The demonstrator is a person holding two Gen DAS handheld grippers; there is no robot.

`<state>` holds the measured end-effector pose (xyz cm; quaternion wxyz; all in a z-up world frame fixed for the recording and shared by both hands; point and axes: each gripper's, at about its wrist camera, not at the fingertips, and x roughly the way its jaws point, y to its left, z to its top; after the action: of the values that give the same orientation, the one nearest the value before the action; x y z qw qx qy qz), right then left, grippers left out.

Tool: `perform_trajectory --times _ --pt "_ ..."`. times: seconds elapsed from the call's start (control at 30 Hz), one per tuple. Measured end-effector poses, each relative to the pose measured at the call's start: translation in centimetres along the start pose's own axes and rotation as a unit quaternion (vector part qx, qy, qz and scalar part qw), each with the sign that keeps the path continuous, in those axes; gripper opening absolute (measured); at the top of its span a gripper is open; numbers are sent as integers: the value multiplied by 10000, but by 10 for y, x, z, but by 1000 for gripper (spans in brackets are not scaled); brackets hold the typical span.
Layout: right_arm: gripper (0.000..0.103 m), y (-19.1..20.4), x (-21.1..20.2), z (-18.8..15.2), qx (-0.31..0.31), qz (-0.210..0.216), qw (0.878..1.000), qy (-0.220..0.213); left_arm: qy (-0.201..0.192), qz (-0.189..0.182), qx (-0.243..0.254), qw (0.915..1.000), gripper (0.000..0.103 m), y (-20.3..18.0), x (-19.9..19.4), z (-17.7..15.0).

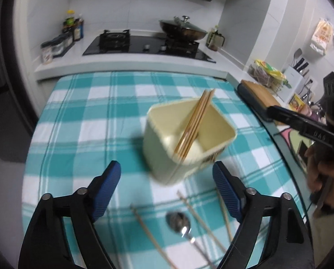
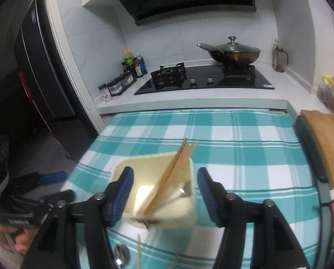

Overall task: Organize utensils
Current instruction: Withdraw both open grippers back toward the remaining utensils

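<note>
A cream square holder stands on the teal checked cloth with several wooden chopsticks leaning in it. My left gripper is open and empty, just in front of the holder. Loose chopsticks and a metal spoon lie on the cloth between its fingers. My right gripper is open and empty, above the holder, whose chopsticks rise between its fingers. A spoon bowl shows inside the holder. Another spoon and a chopstick lie in front.
A black hob with a lidded wok sits on the white counter behind the table. Spice jars and bottles stand at the left. A wooden board on a dark tray lies at the right edge. A dark fridge stands left.
</note>
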<state>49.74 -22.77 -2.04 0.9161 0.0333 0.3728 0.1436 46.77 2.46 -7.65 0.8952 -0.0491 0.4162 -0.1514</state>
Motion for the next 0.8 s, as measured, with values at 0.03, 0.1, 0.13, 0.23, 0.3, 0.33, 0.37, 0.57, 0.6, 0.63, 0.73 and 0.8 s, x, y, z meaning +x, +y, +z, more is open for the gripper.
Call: perform_trajectory --times 0.03,0.1,0.13,0.23,0.3,0.33,0.37,0.57,0.6,0.63,0.73,0.8 --pt "64 -4 -6 -12 -88 -105 9999 89 -2 70 -84 9999 87 9 -5 -17" --pt "64 -12 -17 -36 -194 -292 9991 241 -7 233 -307 9993 88 29 -11 -56" --pt "64 -16 -22 -52 -234 -409 9984 318 -3 326 -480 9983 88 39 -12 -79" --pt "64 -29 -27 -110 -224 -682 9955 624 26 546 -935 9941 88 59 -9 -137" --pt "64 -33 -28 -152 -111 -784 9936 805 7 782 -1060 9913 88 64 -4 -167" --pt "64 -33 -29 -170 -90 -816 9930 846 42 882 -1080 9902 88 65 -1 -179" --pt "64 -30 -30 -190 -97 -892 9924 848 74 955 -1073 9896 88 65 2 -187" --pt "64 -12 -29 -257 -198 -1308 9878 817 203 1241 -870 9882 88 57 21 -209" --pt "64 -10 -28 -261 -180 -1341 9875 808 217 1275 -844 9880 88 57 24 -210" --pt "64 -8 -26 -265 -161 -1363 9873 798 217 1360 -789 9873 88 56 26 -211" --pt "64 -8 -23 -270 -64 -1333 9883 738 236 1444 -658 9870 92 52 29 -212" --pt "64 -9 -23 -272 -18 -1320 9886 730 289 1485 -581 9868 94 51 31 -212"
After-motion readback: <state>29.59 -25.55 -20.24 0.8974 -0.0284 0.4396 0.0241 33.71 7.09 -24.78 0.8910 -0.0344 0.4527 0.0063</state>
